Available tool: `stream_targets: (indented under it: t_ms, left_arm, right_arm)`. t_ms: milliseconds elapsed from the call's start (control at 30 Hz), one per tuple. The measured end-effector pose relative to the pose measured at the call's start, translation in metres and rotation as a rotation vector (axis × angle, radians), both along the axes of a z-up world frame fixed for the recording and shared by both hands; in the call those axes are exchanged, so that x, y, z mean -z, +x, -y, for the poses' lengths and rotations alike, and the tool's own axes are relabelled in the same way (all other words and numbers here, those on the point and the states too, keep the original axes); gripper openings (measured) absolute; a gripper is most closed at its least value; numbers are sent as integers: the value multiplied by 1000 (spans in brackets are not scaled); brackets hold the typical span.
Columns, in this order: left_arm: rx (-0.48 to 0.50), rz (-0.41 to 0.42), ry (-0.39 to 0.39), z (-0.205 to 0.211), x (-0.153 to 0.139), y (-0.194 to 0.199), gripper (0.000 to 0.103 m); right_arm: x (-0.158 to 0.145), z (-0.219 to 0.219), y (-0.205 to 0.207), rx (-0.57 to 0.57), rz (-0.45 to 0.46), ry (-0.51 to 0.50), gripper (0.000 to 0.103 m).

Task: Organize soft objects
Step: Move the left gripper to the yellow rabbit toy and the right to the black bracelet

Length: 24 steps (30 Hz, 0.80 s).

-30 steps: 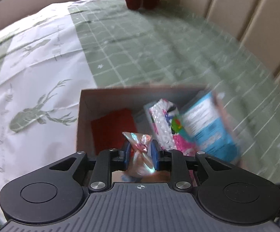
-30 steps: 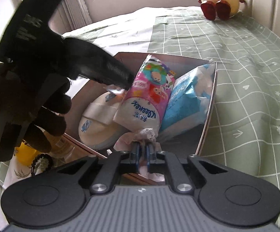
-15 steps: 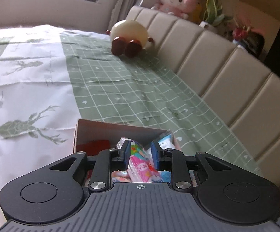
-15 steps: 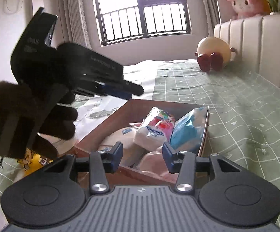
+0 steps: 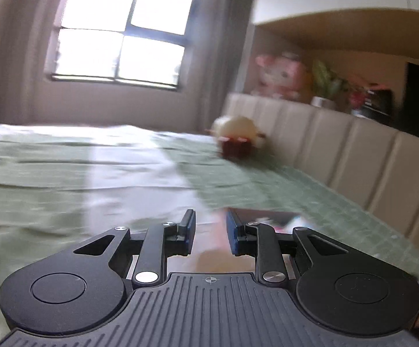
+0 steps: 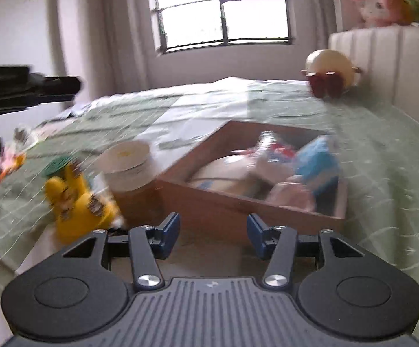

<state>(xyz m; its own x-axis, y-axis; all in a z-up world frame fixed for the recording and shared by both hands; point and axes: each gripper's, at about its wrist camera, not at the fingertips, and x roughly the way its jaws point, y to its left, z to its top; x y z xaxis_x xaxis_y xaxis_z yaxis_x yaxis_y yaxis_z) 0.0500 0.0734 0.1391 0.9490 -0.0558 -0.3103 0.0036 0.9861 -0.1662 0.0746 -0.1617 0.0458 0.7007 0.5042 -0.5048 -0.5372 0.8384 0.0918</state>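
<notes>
The brown box (image 6: 250, 199) lies on the bed (image 6: 383, 156), its long side running away and rightward from the right claw (image 6: 213, 232), just beyond it. That claw's jaws have just been opening and hold nothing. The left claw (image 5: 209, 232) is released, empty. Packs inside the box blur, probably tissues.
</notes>
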Motion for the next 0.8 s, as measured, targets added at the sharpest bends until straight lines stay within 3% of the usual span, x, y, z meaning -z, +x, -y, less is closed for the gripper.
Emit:
stream_targets:
  t_ms: [167,333,400,533,633,800]
  left_arm:
    - [-133,-94,-47,-46,30,-50,25]
    - [-160,-121,-146,-71,59,-78,25]
    - [-175,-140,-148,-76,71,-86,25]
    - [-110,-171,-109,-60,85,-90,25]
    - [-45,-137,-92,-39,80,-87,25]
    - [-52,-89,-71,-8,72,-64,25]
  right_arm:
    - [8,-51,-19,-115,-7,-71,52]
    - [22,-96,-33,-164,-48,-105,52]
    - [24,-109,-43,-192,-34,-136,52]
    - [27,-120,-55,-192,20,-188,52]
    - [32,-110,-54,-124,38,-197,52]
    - [45,-87,-50,-56,28,-218,52]
